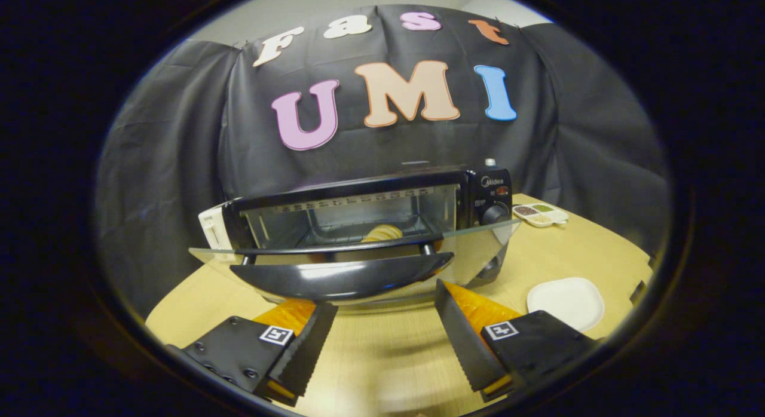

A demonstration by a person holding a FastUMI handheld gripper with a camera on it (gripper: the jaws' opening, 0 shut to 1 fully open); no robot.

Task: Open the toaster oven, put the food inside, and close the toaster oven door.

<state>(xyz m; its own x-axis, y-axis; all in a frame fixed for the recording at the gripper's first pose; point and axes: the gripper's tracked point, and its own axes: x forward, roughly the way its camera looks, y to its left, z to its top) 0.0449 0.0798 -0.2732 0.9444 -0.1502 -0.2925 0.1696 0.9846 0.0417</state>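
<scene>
I see the light wooden tabletop [382,357] carrying the toaster oven [364,226] at frame centre, a white plate [566,302] lower right, a small divided tray [541,214] right of centre.

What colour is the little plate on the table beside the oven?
White; the plate shows plainly in the gripper view, just beyond the open gripper.

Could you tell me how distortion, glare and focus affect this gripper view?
Gripper view: fisheye bends the toaster oven and wooden table into curves; the open glass door mirrors its surroundings and its handle carries soft highlights; the open gripper sits just below the handle, and its fingers look sharp.
</scene>
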